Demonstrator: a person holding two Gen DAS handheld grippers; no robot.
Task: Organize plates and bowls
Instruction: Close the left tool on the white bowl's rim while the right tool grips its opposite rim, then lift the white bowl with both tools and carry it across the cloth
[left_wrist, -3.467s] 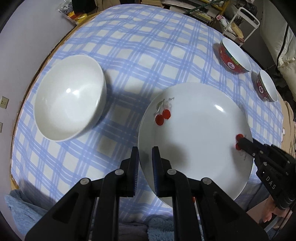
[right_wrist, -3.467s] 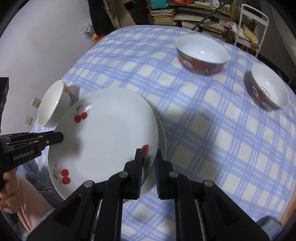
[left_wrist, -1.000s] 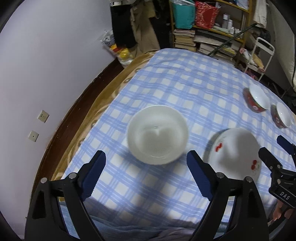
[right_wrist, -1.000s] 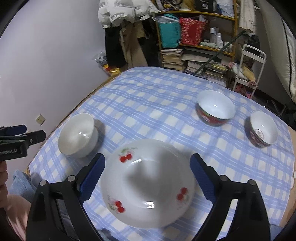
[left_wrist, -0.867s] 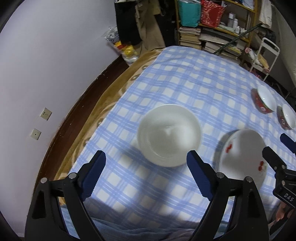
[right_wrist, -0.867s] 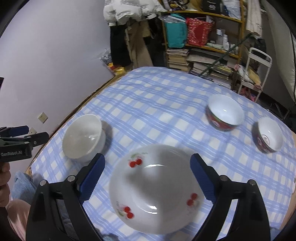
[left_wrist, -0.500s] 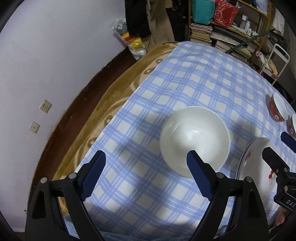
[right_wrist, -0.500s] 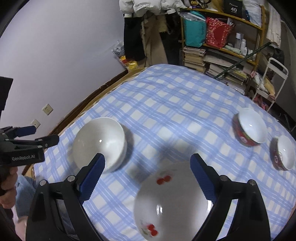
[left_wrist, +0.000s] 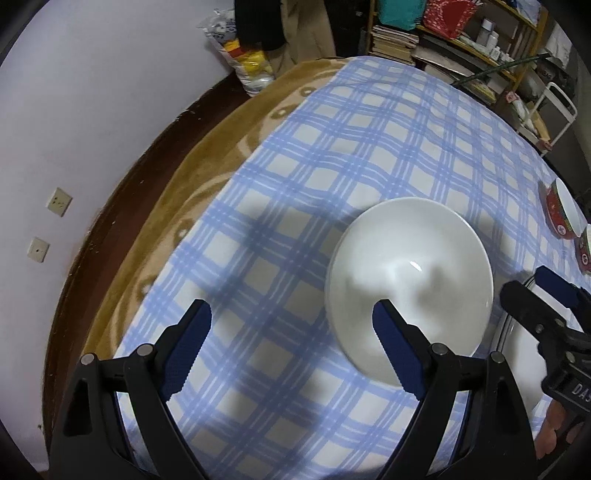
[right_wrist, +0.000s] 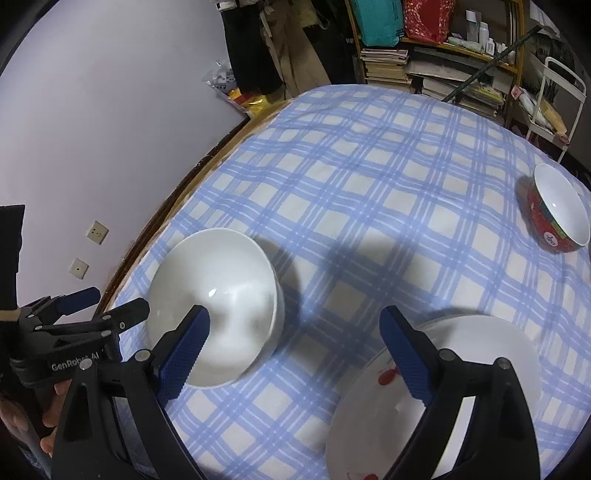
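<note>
A plain white bowl (left_wrist: 408, 291) stands on the blue checked tablecloth (left_wrist: 351, 155) near the table's left edge. My left gripper (left_wrist: 290, 314) hangs open above the cloth. The bowl lies right of its middle, and its right finger crosses the bowl's near rim in the picture. In the right wrist view the white bowl (right_wrist: 218, 299) is at lower left and the cherry-patterned plate (right_wrist: 436, 387) at lower right. My right gripper (right_wrist: 295, 317) is open over the cloth between them, holding nothing. A red bowl (right_wrist: 557, 210) stands at far right.
A second red bowl (left_wrist: 585, 251) peeks in at the right edge. Brown blanket (left_wrist: 207, 158) borders the table on the left, next to the wall. Bookshelves (right_wrist: 388, 66) and a white cart (right_wrist: 554, 96) stand behind the table. A hand (right_wrist: 22, 424) holds the left gripper (right_wrist: 85, 317).
Both grippers, earlier shut on the plate's rim, are open. Over the last second both moved left and lower toward the white bowl; the plate slid to the right in both views.
</note>
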